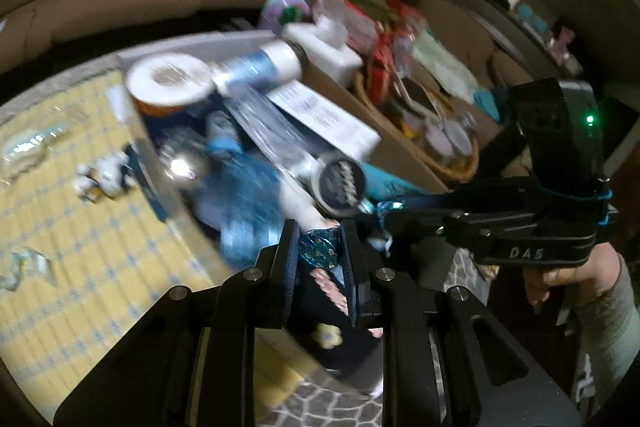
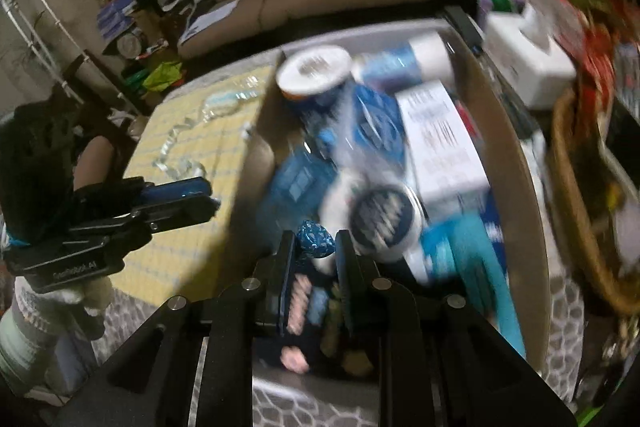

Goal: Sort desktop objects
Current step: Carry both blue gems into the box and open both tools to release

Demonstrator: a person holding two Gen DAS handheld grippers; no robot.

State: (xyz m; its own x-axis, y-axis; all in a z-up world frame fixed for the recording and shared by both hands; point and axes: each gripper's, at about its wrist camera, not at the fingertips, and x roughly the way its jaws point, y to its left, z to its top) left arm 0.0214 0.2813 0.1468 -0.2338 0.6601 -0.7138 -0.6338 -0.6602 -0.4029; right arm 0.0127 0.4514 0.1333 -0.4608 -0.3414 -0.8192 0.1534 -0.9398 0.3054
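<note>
Blue foil candy (image 1: pixel 318 249) clenched in left gripper (image 1: pixel 319 247); second foil candy (image 2: pixel 314 239) clenched in right gripper (image 2: pixel 312 247). Both hover above cardboard box (image 2: pixel 516 163) near surface edge, likely for dropping among blue items.

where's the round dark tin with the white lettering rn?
The round dark tin lies inside the cardboard box, near its front in both wrist views, against the white printed carton and just right of the right tool, which grips a blue foil-wrapped candy.

A yellow-clothed table (image 1: pixel 80 267) bears a cardboard box (image 2: pixel 248 163) and wrappers (image 1: pixel 28 147).
</note>
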